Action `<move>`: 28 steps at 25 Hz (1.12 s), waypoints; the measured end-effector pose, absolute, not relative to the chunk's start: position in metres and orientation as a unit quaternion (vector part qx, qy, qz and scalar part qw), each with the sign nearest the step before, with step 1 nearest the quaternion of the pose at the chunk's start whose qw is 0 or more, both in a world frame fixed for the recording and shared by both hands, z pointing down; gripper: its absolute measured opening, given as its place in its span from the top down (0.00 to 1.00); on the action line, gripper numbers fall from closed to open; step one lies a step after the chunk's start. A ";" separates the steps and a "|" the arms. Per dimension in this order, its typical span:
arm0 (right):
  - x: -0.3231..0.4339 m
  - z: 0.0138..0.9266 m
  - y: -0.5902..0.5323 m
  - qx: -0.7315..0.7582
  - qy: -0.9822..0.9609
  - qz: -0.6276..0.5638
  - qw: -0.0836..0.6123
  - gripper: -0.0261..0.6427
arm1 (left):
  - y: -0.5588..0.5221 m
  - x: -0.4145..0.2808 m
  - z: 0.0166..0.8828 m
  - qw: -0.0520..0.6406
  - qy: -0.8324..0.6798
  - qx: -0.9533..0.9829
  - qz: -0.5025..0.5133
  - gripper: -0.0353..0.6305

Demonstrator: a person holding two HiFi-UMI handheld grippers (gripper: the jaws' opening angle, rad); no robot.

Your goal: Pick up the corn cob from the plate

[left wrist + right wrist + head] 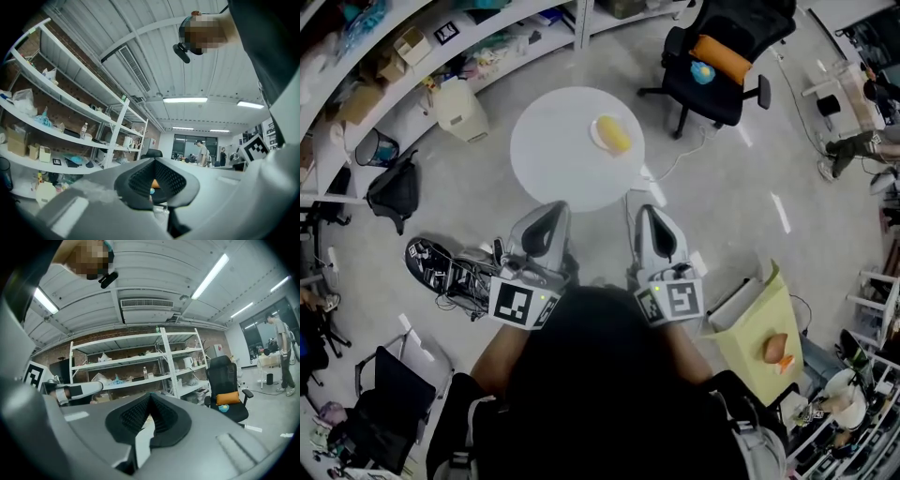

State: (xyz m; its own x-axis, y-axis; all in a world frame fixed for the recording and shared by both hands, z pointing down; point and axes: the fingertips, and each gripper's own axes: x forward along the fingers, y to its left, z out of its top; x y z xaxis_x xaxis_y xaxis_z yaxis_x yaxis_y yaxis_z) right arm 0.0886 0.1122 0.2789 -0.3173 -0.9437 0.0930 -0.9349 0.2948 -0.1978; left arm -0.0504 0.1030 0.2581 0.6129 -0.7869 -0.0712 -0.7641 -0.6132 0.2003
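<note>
A yellow corn cob [614, 134] lies on a small white plate [596, 139] at the right side of a round white table [548, 155], seen from above in the head view. My left gripper [549, 216] and right gripper [650, 218] are held side by side, pointing level toward the table's near edge and short of it. Each has its jaws together with nothing between them. In the left gripper view the left gripper [152, 180] shows its dark pads closed, and so does the right gripper [149, 416] in the right gripper view. The corn is in neither gripper view.
A black office chair [727, 66] with an orange cushion [722, 56] stands beyond the table to the right. White shelves [412, 56] run along the left, with a beige canister [461, 110] and a black bag [394, 192] on the floor. A yellow-green box [759, 337] is at the right.
</note>
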 end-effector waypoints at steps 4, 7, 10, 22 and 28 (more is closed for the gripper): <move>0.077 0.278 0.087 -0.595 0.796 -0.109 0.022 0.95 | 0.076 -0.061 0.258 0.079 -0.420 0.901 -0.076 0.94; 0.069 0.277 0.069 -0.605 0.788 -0.110 0.025 0.95 | 0.056 -0.070 0.260 0.083 -0.409 0.906 -0.074 0.94; 0.063 0.277 0.057 -0.616 0.780 -0.107 0.025 0.95 | 0.039 -0.078 0.262 0.086 -0.399 0.910 -0.076 0.94; 0.064 0.279 0.014 -0.630 0.770 -0.107 0.011 0.95 | -0.013 -0.081 0.270 0.098 -0.386 0.914 -0.078 0.94; 0.075 0.288 -0.019 -0.623 0.774 -0.112 0.007 0.95 | -0.042 -0.068 0.276 0.097 -0.394 0.911 -0.075 0.94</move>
State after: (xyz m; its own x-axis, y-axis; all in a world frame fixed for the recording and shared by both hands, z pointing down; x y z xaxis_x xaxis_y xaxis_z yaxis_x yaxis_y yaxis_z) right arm 0.0755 -0.0185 0.2885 -0.2242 -0.9660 0.1288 -0.9630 0.1993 -0.1815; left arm -0.0675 -0.0416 0.2756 0.6781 -0.7325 -0.0606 -0.7032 -0.6705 0.2363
